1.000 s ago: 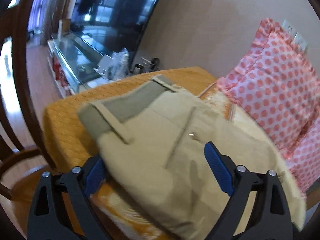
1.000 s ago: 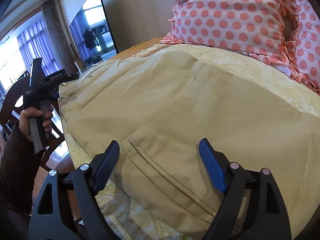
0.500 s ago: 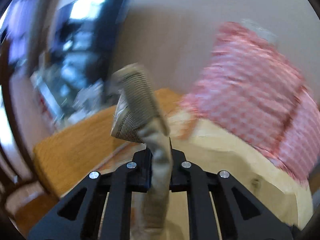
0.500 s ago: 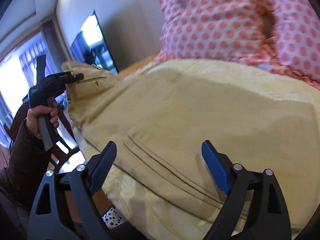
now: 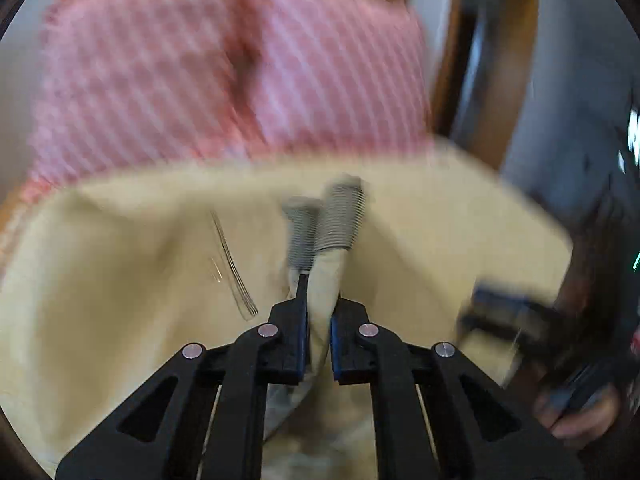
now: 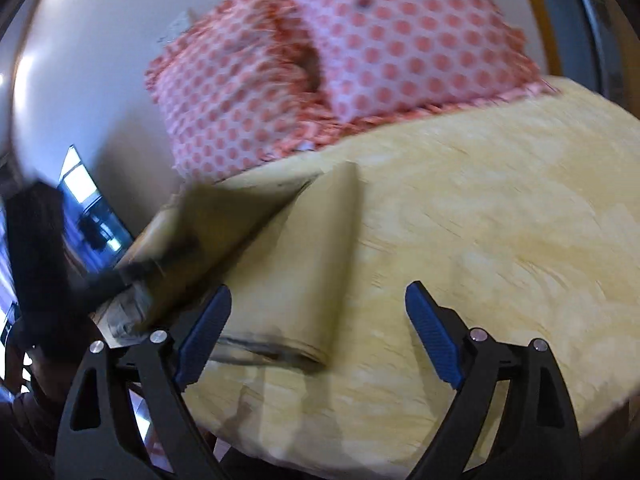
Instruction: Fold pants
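Note:
The beige pants (image 6: 296, 240) lie partly folded on a yellow patterned bedspread (image 6: 500, 216). My left gripper (image 5: 319, 332) is shut on the pants' waistband (image 5: 324, 304), whose grey ribbed elastic (image 5: 340, 216) sticks up past the jaws; the rest of the pants (image 5: 120, 280) hangs below. In the right wrist view the left gripper (image 6: 120, 276) shows blurred at the left, carrying the raised end of the pants over the lower layer. My right gripper (image 6: 316, 344) is open and empty, just above the folded edge of the pants. It also shows blurred in the left wrist view (image 5: 504, 316).
Two pink polka-dot pillows (image 6: 360, 48) lean against the wall behind the pants. A television (image 6: 92, 208) stands at the far left. The bed's front edge (image 6: 360, 456) lies just under my right gripper. A dark door frame (image 5: 480, 80) stands at the right.
My left gripper closed on the waistband, lifted it and swung it across toward the right gripper. The pants went from lying flat to doubled over. My right gripper stayed open.

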Demonstrator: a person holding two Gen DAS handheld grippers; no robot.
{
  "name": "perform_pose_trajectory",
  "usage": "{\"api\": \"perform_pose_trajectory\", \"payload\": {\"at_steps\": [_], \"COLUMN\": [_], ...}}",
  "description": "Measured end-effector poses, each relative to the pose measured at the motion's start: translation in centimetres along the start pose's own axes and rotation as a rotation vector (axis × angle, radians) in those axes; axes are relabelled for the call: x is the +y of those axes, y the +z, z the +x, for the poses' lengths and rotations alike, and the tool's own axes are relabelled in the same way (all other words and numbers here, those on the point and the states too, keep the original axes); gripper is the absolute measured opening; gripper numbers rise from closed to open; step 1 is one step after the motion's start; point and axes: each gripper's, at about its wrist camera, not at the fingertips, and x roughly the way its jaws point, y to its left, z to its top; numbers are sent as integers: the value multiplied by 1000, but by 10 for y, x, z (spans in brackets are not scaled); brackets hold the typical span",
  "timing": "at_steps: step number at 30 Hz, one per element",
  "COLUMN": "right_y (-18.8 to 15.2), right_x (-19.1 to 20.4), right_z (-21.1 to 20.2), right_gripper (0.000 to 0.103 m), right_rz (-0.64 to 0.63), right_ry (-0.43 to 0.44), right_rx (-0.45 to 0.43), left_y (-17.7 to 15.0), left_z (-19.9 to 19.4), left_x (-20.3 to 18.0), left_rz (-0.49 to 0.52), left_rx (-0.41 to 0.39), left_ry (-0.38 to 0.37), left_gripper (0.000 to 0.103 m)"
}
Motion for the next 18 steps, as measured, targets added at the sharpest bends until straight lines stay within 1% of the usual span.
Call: {"api": "perform_pose_trajectory", "payload": {"at_steps": [1, 2, 3, 5, 7, 8, 9, 10, 11, 13, 14, 16, 18], "right_y": [-2, -3, -4, -3, -2, -1, 1, 1, 0, 0, 0, 1, 6], "right_x": [-6, -12, -15, -18, -19, -19, -19, -19, -20, -22, -23, -27, -29], "right_z": [0, 1, 0, 0, -1, -2, -1, -3, -5, -6, -7, -10, -12], "right_gripper": [88, 88, 88, 88, 88, 88, 88, 88, 88, 88, 88, 89, 89], "right_rz": [12, 19, 25, 26, 25, 25, 26, 29, 32, 36, 40, 59, 72], "right_ry": [-9, -13, -17, -13, -13, -12, -11, -15, -19, -31, -38, -45, -45], "right_rx": [5, 8, 9, 2, -11, -17, -23, -30, -32, -31, -31, -35, -44], "left_y": [-10, -13, -12, 0, 19, 29, 33, 36, 35, 22, 13, -8, -18], "left_z": [7, 7, 5, -6, -21, -31, -36, -40, -38, -22, -13, 12, 16], "left_x": [-4, -6, -5, 2, 0, -2, -6, -12, -17, -39, -43, -44, -43], "left_rz": [22, 43, 40, -2, 7, 6, 1, 1, 15, 89, 107, 115, 111], "left_rx": [4, -8, -13, -43, -119, -158, -172, -178, -173, -118, -87, -5, 5], "left_ry": [25, 43, 40, 19, 44, 43, 30, -2, -17, -37, -37, -44, -39], "left_gripper": [7, 7, 6, 5, 4, 4, 4, 4, 4, 4, 4, 4, 7]}}
